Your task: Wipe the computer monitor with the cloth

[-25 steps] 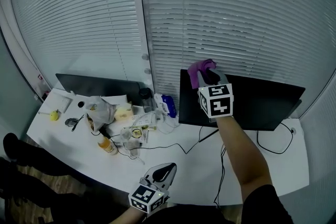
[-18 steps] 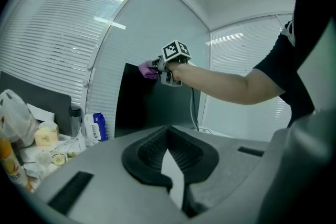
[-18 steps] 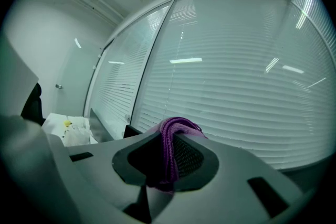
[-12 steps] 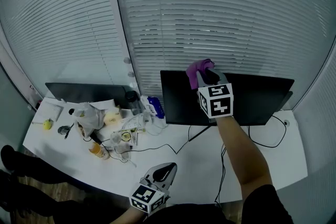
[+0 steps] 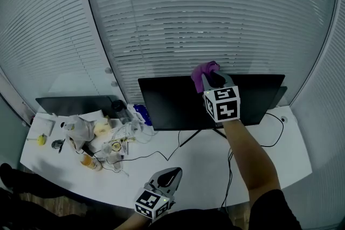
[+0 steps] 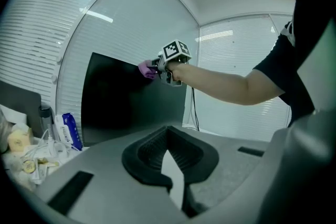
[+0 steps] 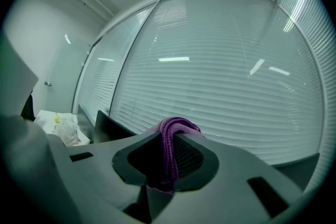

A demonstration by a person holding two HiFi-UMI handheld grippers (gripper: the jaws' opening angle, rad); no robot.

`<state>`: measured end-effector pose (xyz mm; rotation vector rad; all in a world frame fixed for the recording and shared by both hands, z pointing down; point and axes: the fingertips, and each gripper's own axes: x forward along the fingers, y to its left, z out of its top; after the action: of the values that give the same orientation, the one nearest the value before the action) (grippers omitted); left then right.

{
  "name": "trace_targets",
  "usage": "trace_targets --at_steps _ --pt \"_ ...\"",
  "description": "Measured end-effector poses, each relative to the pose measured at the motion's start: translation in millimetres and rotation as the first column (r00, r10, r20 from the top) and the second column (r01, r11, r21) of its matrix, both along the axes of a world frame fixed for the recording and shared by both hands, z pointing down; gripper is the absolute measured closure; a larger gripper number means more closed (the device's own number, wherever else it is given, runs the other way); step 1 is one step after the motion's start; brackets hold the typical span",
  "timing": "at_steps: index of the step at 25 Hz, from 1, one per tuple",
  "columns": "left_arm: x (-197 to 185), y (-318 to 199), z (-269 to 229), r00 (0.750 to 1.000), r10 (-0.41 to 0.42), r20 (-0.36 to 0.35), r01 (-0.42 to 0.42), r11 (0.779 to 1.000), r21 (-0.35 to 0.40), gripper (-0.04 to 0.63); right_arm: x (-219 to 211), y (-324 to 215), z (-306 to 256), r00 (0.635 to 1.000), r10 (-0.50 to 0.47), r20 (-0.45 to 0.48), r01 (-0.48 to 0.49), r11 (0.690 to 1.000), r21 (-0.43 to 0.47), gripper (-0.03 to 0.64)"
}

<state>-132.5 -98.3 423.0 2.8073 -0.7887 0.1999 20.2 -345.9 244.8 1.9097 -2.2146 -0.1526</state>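
Nearest to me, the left hand-held gripper point(image 5: 172, 172) hangs low over the front edge of the bench point(image 5: 205, 169), jaws drawn together at the tips with nothing between them. It's idle, and I judge it has no part in this step.

Across the smooth white bench, thin black cables point(image 5: 161, 154) trail toward the monitor's slim splayed stand point(image 5: 200, 134). Off to the left sits a heap of clutter point(image 5: 99, 140): crumpled plastic bags and a blue packet point(image 5: 141, 115).

Now the working side. The right hand-held gripper point(image 5: 212, 77) is reached out on a straight arm, roughly level, clamped on the cloth point(image 5: 205, 69). It's purple, soft and ribbed, bunched into a thick fold that bulges out above the pads.

The cloth is up at the monitor's point(image 5: 172, 102) top edge, a little right of the middle. From the left gripper view it looks pressed to the panel there, though I can't swear to contact. The screen is a flat, dark, glossy rectangle, switched off.

So we're in the wiping itself, working the upper band. Next I'd want a steady sideways stroke with light, even pressure, cloth kept flat to the glass, jaws off the panel.

Behind it all, pale horizontal blinds point(image 5: 205, 19).
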Motion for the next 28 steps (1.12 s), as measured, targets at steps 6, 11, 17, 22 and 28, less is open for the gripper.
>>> trace_targets --at_steps 6,11,17,22,28 --pt "37 2 14 0.999 0.033 0.026 -0.033 0.999 0.004 0.591 52 10 13 0.999 0.036 0.014 -0.036 0.999 0.007 0.535" --pt "69 6 16 0.997 0.069 0.03 -0.069 0.998 0.005 0.591 93 18 14 0.998 0.063 0.013 -0.063 0.998 0.009 0.535" --pt "112 16 12 0.994 0.104 0.029 -0.104 0.995 0.005 0.591 148 36 9 0.995 0.102 0.018 -0.102 0.995 0.007 0.535" --pt "154 28 1 0.991 0.131 0.026 -0.131 0.991 -0.003 0.591 205 55 -3 0.989 0.147 0.015 -0.147 0.989 0.002 0.535" --pt "197 31 20 0.987 0.157 0.032 -0.157 0.987 -0.012 0.591 266 64 18 0.98 0.194 0.032 -0.194 0.981 -0.004 0.535"
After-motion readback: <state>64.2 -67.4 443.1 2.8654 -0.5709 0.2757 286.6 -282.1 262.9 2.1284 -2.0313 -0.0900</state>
